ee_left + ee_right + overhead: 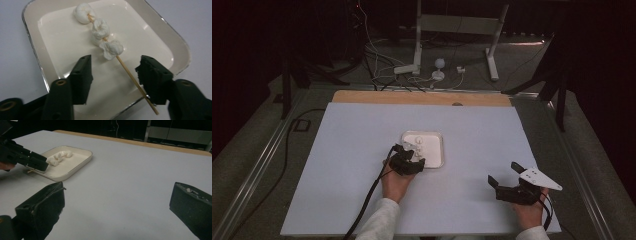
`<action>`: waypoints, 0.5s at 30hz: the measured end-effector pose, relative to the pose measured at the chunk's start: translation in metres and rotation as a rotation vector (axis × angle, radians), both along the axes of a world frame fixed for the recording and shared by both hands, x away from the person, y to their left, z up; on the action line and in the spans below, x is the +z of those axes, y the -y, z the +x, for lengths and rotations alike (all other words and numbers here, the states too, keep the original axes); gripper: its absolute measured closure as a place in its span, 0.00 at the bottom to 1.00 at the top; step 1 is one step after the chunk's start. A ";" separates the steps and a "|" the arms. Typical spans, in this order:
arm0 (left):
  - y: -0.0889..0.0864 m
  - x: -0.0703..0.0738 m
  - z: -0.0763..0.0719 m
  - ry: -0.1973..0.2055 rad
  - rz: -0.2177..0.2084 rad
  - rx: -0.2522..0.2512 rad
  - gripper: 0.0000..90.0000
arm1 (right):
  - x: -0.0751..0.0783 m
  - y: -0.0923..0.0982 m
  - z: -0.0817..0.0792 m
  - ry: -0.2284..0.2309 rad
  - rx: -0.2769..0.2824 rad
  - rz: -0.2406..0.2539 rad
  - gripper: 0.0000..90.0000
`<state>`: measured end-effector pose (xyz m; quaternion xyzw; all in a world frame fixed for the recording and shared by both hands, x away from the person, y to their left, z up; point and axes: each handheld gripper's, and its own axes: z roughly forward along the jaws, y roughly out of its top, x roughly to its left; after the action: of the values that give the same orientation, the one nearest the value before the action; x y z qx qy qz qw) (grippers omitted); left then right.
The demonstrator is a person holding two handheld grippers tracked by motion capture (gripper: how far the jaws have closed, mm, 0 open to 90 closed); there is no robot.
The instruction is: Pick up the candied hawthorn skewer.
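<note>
In the high view, the white tray (pixel 435 142) sits near the middle of the pale table (pixel 337 165). The left gripper (pixel 408 156) hovers over the tray's near left corner, and the right gripper (pixel 503 175) rests well to the right of the tray, close to the table's near edge, with its jaws apart.

In the left gripper view, a wooden skewer (pixel 130 75) carrying 3 white marshmallows (pixel 100 28) lies slantwise in the tray (pixel 32 47), its bare end jutting over the tray's near rim. The left gripper (pixel 113 71) has its jaws apart on either side of the stick; the right jaw is just at the stick, and actual contact cannot be told.

In the right gripper view, the right gripper (pixel 117 200) stands wide open over bare table, with the tray (pixel 80 160) off to its far left.
</note>
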<state>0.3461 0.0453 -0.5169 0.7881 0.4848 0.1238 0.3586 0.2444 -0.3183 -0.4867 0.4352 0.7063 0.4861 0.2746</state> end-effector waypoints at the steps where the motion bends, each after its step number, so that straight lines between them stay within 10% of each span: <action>1: 0.000 0.000 0.000 0.000 0.000 0.000 0.58 | 0.000 0.000 0.000 0.000 0.000 0.000 0.00; 15: -0.007 0.005 0.002 -0.046 0.057 0.036 0.98 | 0.000 -0.001 0.000 -0.003 0.005 -0.001 0.00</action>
<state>0.3477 0.0522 -0.5123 0.7917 0.5034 0.1256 0.3225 0.2445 -0.3175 -0.4870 0.4339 0.7082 0.4857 0.2725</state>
